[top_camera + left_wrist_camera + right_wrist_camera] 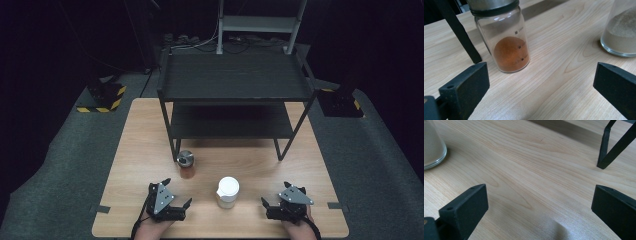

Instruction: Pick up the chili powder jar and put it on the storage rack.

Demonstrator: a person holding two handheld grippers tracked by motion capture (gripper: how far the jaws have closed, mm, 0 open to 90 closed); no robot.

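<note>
Both your tongs sit low at the near edge of the pale wooden bench point(140, 150), and both are spread wide with nothing between them: the left tongs point(176, 192) angle up toward the far right, the right tongs point(264, 202) face left. Between them, a touch closer to your right hand, stands the clear glass jar with the white lid point(227, 192), part-filled with pale sandy powder, upright.

Now look along your left tongs: the small clear glass jar with the metal lid point(503, 35) is dead ahead, just beyond the jaws, slightly left of centre. It stands upright, long axis vertical, rust-orange powder heaped in the bottom, printed measure marks up its side. That's the one your left hand is nearer to, so a short push forward should bring the jaws either side of it.

Just beyond it, watch the leg of the black metal two-tier shelf rack point(235, 80); the jar stands close beside that leg.
</note>
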